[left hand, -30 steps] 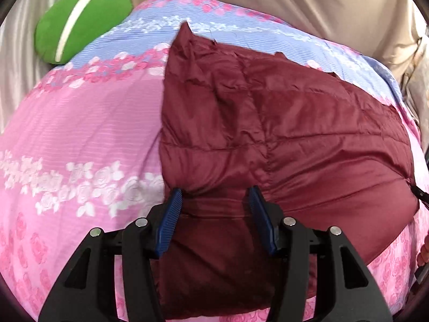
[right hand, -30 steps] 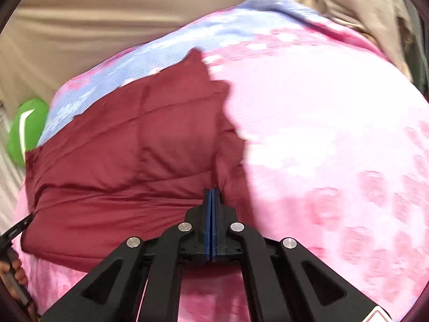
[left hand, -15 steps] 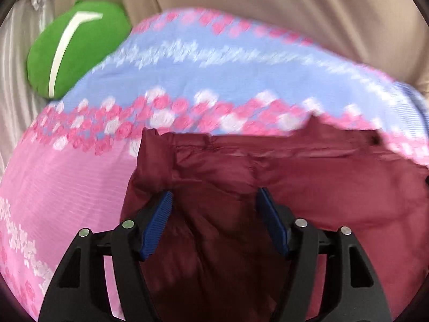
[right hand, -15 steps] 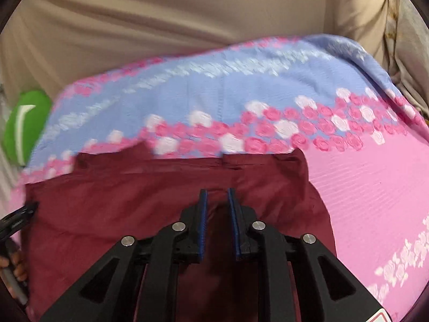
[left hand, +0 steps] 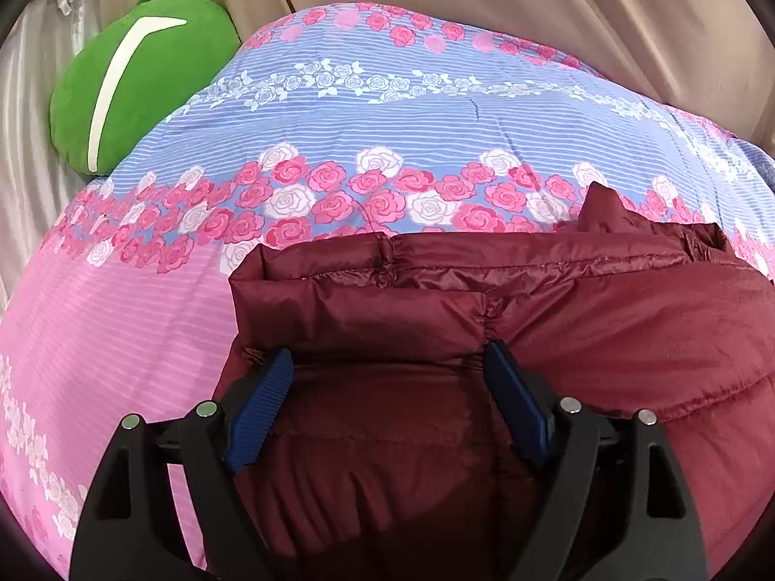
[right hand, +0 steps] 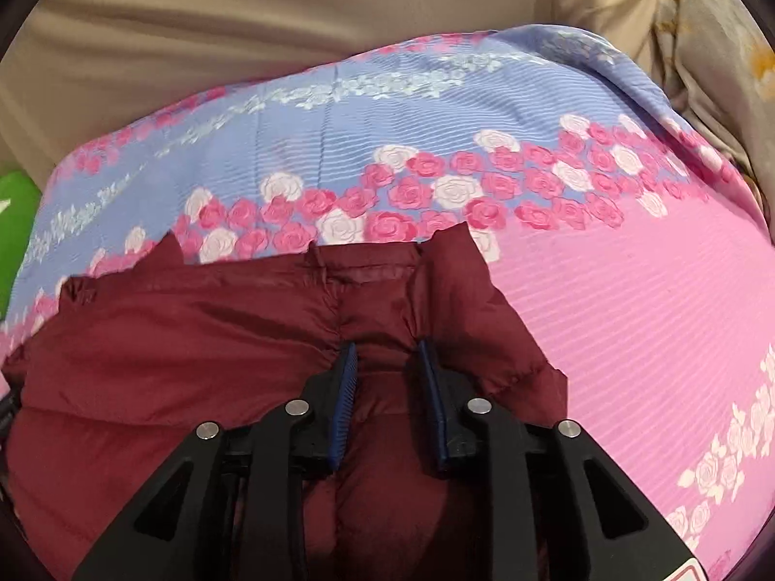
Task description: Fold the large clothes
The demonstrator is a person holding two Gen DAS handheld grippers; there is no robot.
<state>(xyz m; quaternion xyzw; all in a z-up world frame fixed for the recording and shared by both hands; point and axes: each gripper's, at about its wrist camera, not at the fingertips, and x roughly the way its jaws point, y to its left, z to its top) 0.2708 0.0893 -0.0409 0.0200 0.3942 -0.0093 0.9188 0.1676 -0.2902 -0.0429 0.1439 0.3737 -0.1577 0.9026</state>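
A dark red quilted jacket [left hand: 557, 319] lies folded on a bed covered by a pink and blue rose-print quilt [left hand: 387, 111]. My left gripper [left hand: 387, 363] is open above the jacket's left part, its blue pads apart and holding nothing. In the right wrist view the same jacket [right hand: 203, 329] fills the lower left. My right gripper [right hand: 387, 353] is open over the jacket's right end, with cloth showing between the pads but not pinched. The jacket's near part is hidden under both grippers.
A green cushion [left hand: 140, 82] lies at the bed's far left corner. Beige curtain [left hand: 533, 9] hangs behind the bed. Pale floral fabric [right hand: 717, 48] lies at the far right. Bare pink quilt [right hand: 654, 314] spreads right of the jacket.
The right gripper has opened from shut and let go of the jacket. Both grippers have moved forward over the jacket toward its far edge. The jacket now lies folded flatter.
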